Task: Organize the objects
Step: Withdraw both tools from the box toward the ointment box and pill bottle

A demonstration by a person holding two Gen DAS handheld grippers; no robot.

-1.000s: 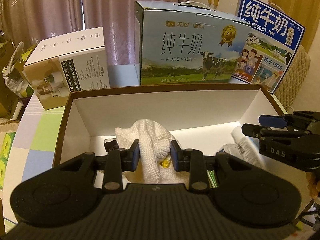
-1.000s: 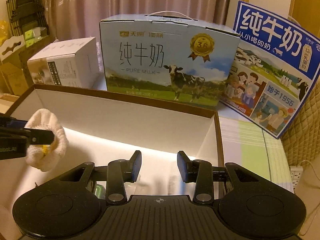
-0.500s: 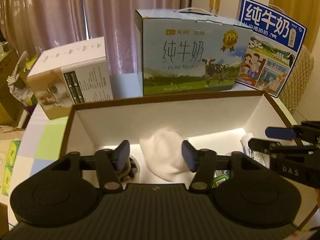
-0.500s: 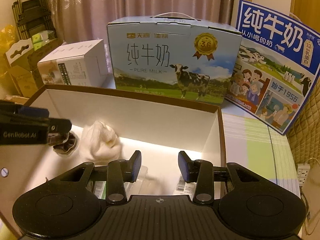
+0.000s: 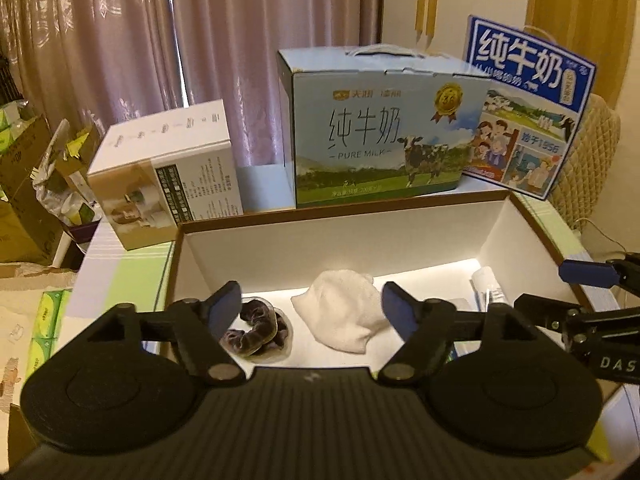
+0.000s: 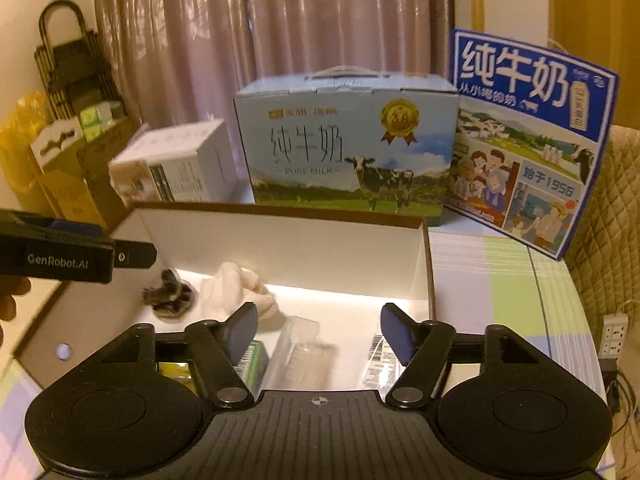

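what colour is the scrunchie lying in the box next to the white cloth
Dark purple scrunchie, velvety-looking; clearest in the left wrist view.

Ahead of the matt black plastic left gripper (image 5: 312, 306) lies a white knitted cloth (image 5: 344, 316) beside a dark velvety scrunchie (image 5: 254, 330), both in a smooth matt cardboard box (image 5: 320, 240). Beyond stand glossy printed milk cartons (image 5: 380, 132) and sheer curtains (image 5: 160, 32).

Open-topped box (image 5: 400, 236) below the left gripper (image 5: 312, 312): bare floor ahead; white cloth (image 5: 344, 320) and dark scrunchie (image 5: 252, 332) between its spread fingers (milk carton (image 5: 384, 136) blocks beyond).
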